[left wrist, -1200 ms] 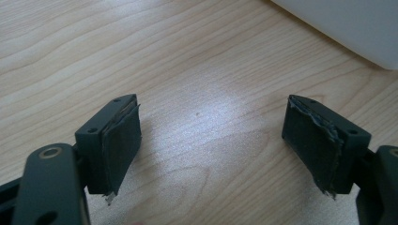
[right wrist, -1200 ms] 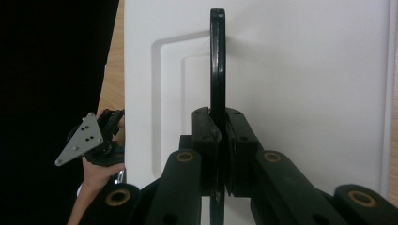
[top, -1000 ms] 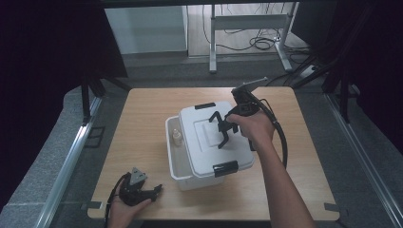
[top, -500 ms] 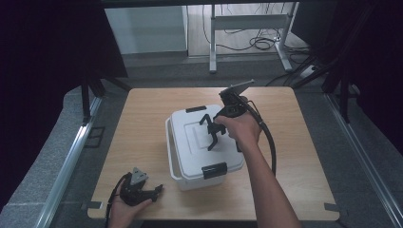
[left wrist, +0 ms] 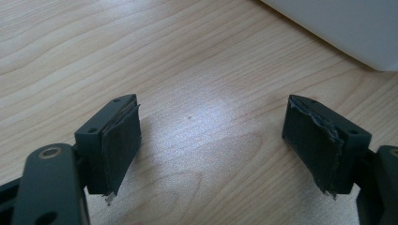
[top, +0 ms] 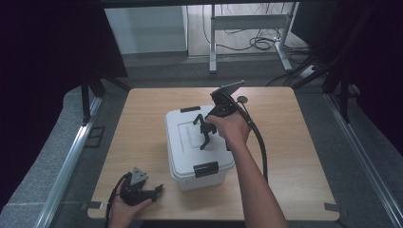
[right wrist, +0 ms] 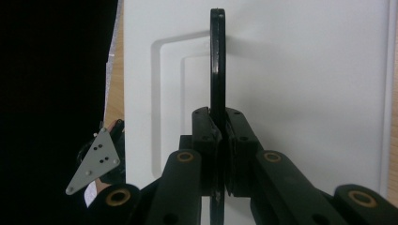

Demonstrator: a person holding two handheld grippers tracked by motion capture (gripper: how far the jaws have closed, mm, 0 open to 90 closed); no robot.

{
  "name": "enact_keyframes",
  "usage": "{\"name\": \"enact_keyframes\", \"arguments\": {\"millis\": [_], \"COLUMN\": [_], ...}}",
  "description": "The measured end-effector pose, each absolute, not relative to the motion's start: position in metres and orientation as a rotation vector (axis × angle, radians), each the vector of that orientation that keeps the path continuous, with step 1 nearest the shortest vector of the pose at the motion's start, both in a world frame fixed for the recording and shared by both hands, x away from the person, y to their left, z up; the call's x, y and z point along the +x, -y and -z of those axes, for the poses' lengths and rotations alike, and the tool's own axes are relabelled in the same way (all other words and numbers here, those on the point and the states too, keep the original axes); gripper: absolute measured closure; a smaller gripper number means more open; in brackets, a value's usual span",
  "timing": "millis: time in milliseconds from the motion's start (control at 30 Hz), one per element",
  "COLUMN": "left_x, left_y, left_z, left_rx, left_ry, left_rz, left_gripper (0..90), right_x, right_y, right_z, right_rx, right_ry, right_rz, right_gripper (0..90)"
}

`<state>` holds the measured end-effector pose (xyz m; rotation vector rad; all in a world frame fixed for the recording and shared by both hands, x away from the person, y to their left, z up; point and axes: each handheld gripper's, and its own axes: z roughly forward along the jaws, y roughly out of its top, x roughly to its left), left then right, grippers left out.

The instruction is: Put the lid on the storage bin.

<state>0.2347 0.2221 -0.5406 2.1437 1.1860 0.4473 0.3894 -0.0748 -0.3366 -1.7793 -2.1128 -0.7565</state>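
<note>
A white plastic box [top: 209, 178] stands mid-table with its white lid [top: 183, 142] lying flat over it. The lid's black handle [top: 205, 133] stands upright, edge-on in the right gripper view as a thin black handle [right wrist: 217, 56] against the lid [right wrist: 300, 70]. My right gripper [right wrist: 218, 126] is shut on that handle from above, held by a hand over the box [top: 216, 121]. My left gripper [top: 154, 190] rests open on the table at the front left, short of the box. Bare wood lies between its pads [left wrist: 117, 145], and a box corner [left wrist: 338, 23] shows beyond.
Black latches sit at the lid's near end [top: 206, 169] and far end [top: 190, 109]. The right gripper's cable [top: 260, 147] loops over the table [top: 294, 142] right of the box. The left gripper's grey plate [right wrist: 94, 161] shows past the lid's edge. Dark floor surrounds the table.
The right gripper carried the lid leftward by its handle. It sat offset, leaving the box's left side uncovered, and now covers the box. The left gripper stayed put.
</note>
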Motion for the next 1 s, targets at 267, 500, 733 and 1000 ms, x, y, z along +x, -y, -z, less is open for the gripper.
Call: {"name": "enact_keyframes", "arguments": {"millis": [267,500,733,1000], "left_x": [0.236,0.236,0.236,0.237], "left_y": [-0.223,-0.223,-0.223,-0.223], "left_z": [0.541,0.541,0.54,0.541], "left_rx": [2.143,2.144,2.15,2.142], "left_ry": [-1.187,-1.187,-1.185,-1.189], "left_rz": [-0.446,-0.444,-0.44,-0.438], "left_gripper": [19.5,19.5,19.4,19.4], "right_x": [0.394,0.393,0.392,0.391], "right_y": [0.07,0.07,0.069,0.068], "right_z": [0.349,0.355,0.361,0.363], "right_rx": [-1.79,-1.795,-1.779,-1.751], "right_ry": [2.081,2.087,2.101,2.122], "right_rz": [0.765,0.762,0.754,0.771], "right_gripper": [85.0,84.9,84.5,82.3]}}
